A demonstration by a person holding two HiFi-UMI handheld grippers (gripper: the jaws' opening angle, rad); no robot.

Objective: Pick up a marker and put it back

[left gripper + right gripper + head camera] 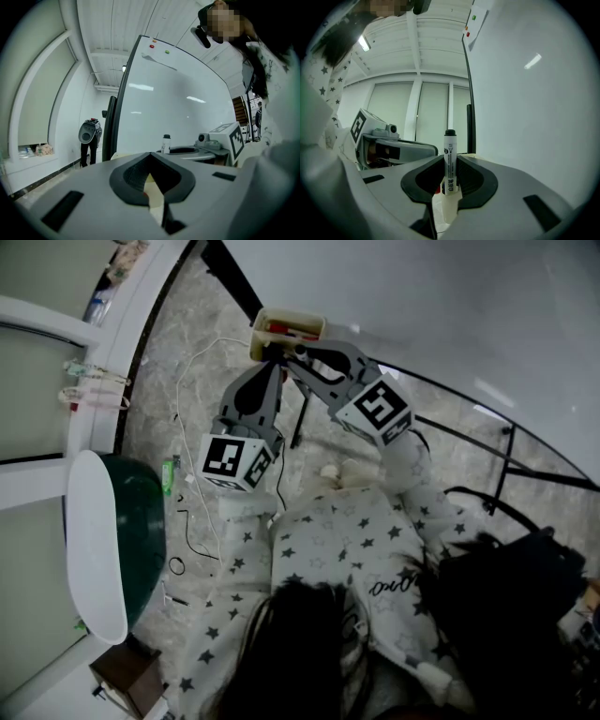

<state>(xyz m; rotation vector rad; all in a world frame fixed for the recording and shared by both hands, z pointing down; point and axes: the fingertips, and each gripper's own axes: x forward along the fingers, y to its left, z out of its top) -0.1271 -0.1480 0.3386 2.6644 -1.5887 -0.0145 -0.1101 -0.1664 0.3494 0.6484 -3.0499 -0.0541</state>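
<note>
Between right gripper point(449, 182) jaws: upright white marker point(449, 161), black cap point(450, 133), label unreadable.

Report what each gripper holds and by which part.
The right gripper holds a white marker upright, jaws clamped on its lower barrel. The left gripper has the cream tray between its jaws; whether it grips it cannot be told.

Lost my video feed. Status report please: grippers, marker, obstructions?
Left gripper shut, empty. Right gripper shut on marker, upright. Both at cream holder; nothing blocking seen.
</note>
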